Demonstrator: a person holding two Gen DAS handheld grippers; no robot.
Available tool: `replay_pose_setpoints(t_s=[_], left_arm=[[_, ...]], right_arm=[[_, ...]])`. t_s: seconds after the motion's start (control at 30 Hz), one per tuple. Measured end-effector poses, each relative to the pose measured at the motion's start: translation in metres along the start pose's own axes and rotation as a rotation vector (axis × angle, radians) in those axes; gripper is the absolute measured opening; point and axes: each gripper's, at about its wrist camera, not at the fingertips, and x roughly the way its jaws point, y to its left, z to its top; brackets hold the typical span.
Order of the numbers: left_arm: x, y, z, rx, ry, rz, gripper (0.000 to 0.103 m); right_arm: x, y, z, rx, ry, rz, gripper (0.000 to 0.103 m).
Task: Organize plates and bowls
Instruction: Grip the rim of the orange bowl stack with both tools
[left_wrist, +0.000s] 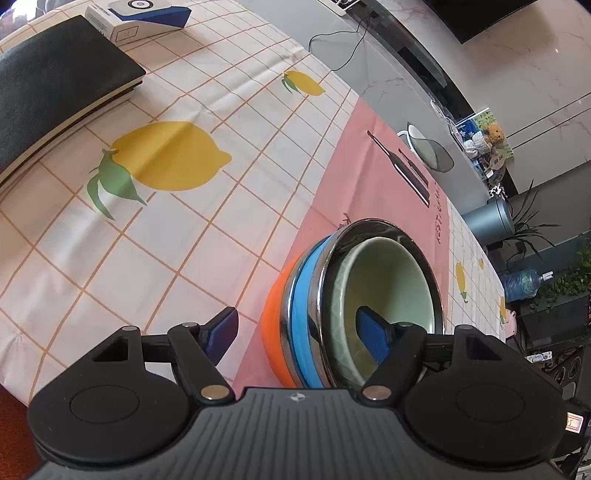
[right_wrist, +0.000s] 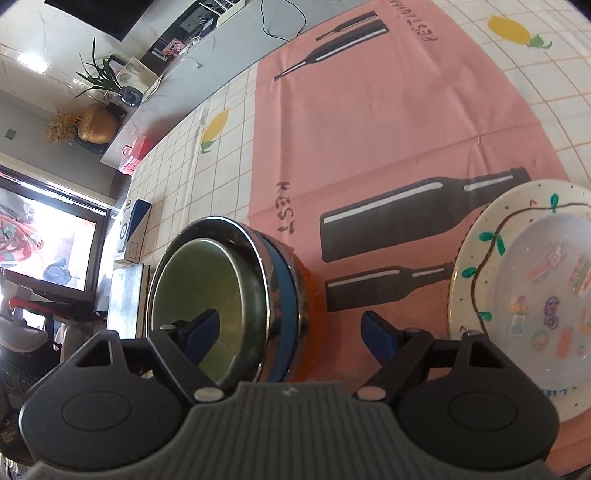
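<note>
A nested stack of bowls stands on the pink placemat (left_wrist: 351, 166): an orange bowl (left_wrist: 273, 325) at the bottom, then a blue bowl (left_wrist: 303, 295), a steel bowl (left_wrist: 369, 223) and a pale green bowl (left_wrist: 391, 273) innermost. My left gripper (left_wrist: 297, 332) is open and straddles the stack's left wall, one finger inside the green bowl, the other outside and clear of the orange one. My right gripper (right_wrist: 291, 330) is open astride the opposite wall, with one finger in the green bowl (right_wrist: 199, 273). A white plate (right_wrist: 476, 258) with a painted vine lies to the right.
The table wears a checked lemon-print cloth (left_wrist: 166, 158). A black book (left_wrist: 55, 92) and a white-and-blue box (left_wrist: 140, 14) lie at the far left. Beyond the table's far edge are a floor with a cable, plants and furniture.
</note>
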Motion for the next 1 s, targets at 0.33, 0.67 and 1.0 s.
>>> replay_pose_setpoints(t_s=[0.33,0.67,1.0], left_arm=[[0.013,-0.003,-0.006,0.005,-0.002,0.029,0.081],[0.019,-0.002,-0.009,-0.015,0.008,-0.023,0.063],[0.017,-0.009,-0.009,0.033,-0.001,-0.022,0.064]], right_arm=[[0.008,-0.006,-0.001,0.026,0.007,0.018,0.068],[0.009,-0.008,-0.001,0.038,0.000,0.076,0.055],[0.008,-0.011,-0.001,0.052,-0.005,0.059,0.042]])
